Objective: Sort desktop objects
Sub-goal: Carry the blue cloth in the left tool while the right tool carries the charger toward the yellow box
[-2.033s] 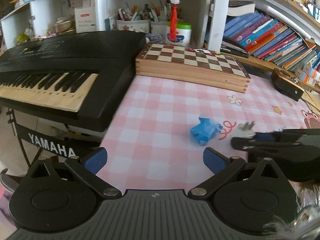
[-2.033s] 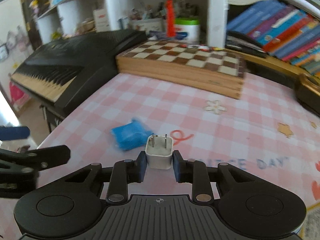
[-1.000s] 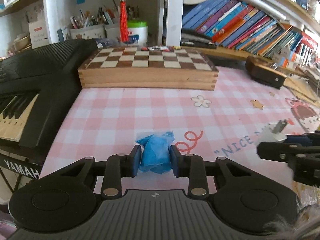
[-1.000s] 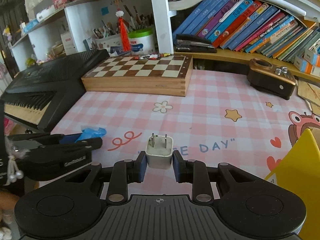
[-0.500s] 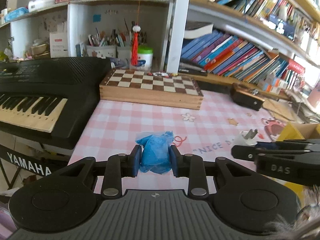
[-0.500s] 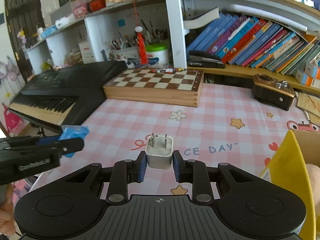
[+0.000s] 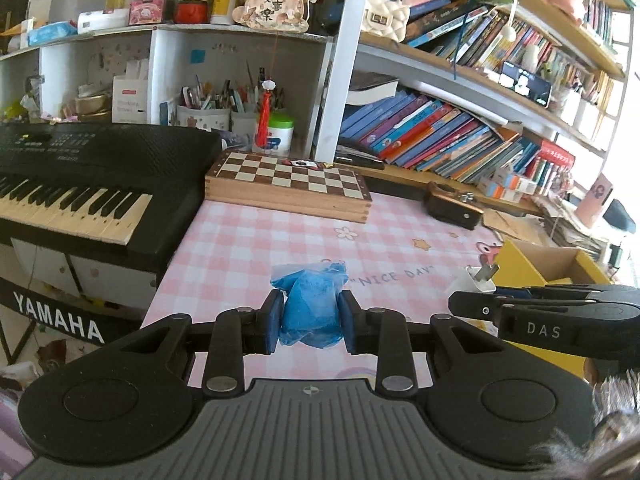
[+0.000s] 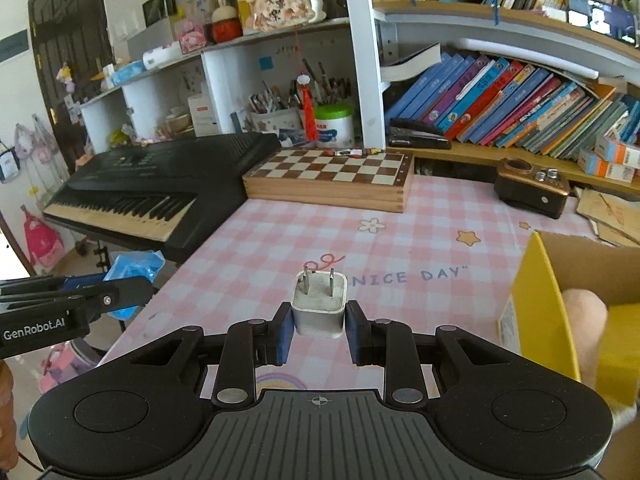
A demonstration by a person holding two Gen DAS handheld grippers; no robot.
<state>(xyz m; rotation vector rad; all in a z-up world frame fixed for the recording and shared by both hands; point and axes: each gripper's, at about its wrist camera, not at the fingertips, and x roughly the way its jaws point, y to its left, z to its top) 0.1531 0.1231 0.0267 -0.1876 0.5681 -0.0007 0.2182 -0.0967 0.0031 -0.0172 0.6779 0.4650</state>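
With my right claw (image 8: 319, 330) clamped on the white charger (image 8: 319, 305) and my left claw (image 7: 309, 320) pinching the blue wrapper (image 7: 311, 305), both clear of the pink worktop (image 8: 420, 240), I'd swing right and release low inside the yellow box (image 8: 538, 304), whose contents look unclear.

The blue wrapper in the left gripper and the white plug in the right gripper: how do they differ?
The blue wrapper is soft, crumpled and shapeless; the white plug is a rigid rounded block. The wrapper is bright blue plastic film, while the plug is white, with two metal prongs pointing away from the camera. What they share: each is clamped between closed jaws, the wrapper in the left gripper and the plug in the right gripper, above the pink checked tablecloth.
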